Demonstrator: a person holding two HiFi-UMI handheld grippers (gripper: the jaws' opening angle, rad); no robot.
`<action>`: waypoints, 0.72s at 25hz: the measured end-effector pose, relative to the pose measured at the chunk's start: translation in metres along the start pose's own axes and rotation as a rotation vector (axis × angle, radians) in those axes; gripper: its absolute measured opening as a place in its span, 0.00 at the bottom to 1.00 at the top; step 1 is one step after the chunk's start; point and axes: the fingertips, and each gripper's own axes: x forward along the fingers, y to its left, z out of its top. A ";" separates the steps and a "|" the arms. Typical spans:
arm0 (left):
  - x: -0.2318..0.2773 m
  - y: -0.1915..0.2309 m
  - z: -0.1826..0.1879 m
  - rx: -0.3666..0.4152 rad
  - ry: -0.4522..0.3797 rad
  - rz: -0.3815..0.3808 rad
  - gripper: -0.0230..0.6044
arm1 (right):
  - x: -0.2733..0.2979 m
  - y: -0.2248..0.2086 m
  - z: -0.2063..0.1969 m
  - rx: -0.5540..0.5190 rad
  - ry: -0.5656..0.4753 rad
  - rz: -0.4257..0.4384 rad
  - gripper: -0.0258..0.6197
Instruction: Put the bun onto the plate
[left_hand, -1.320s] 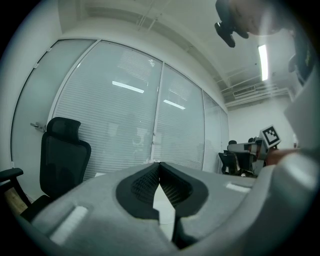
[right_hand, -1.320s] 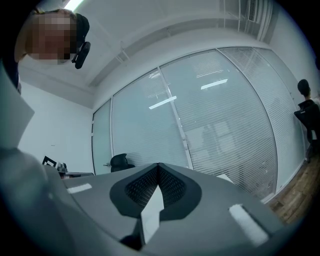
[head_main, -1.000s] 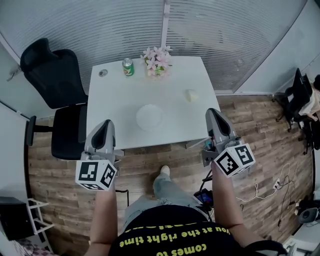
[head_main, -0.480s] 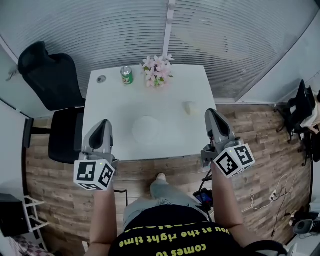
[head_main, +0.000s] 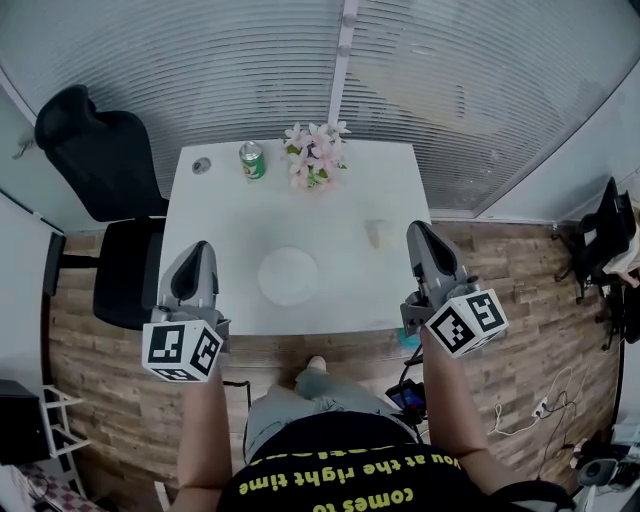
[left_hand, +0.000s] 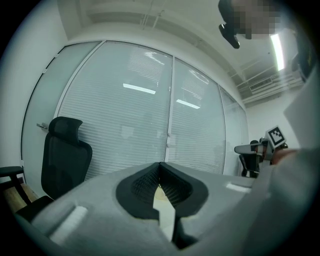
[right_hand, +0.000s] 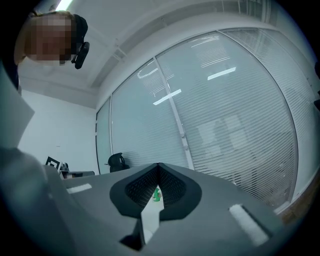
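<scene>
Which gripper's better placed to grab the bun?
Right. The bun lies just ahead of the right gripper; the plate sits between it and the left gripper. Both grippers are shut and empty.

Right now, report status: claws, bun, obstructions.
Left claw and right claw shut, empty. Pale round bun on white table, right of round white plate, untouched. Path clear.
</scene>
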 end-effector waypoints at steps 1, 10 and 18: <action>0.002 0.000 0.000 0.000 -0.001 0.005 0.04 | 0.002 -0.003 0.000 0.002 0.001 0.002 0.05; 0.014 0.001 0.001 0.013 0.000 0.013 0.04 | 0.013 -0.014 0.001 -0.003 0.000 0.011 0.05; 0.019 -0.002 0.003 0.014 0.001 0.006 0.04 | 0.017 -0.018 0.003 0.013 -0.007 0.011 0.05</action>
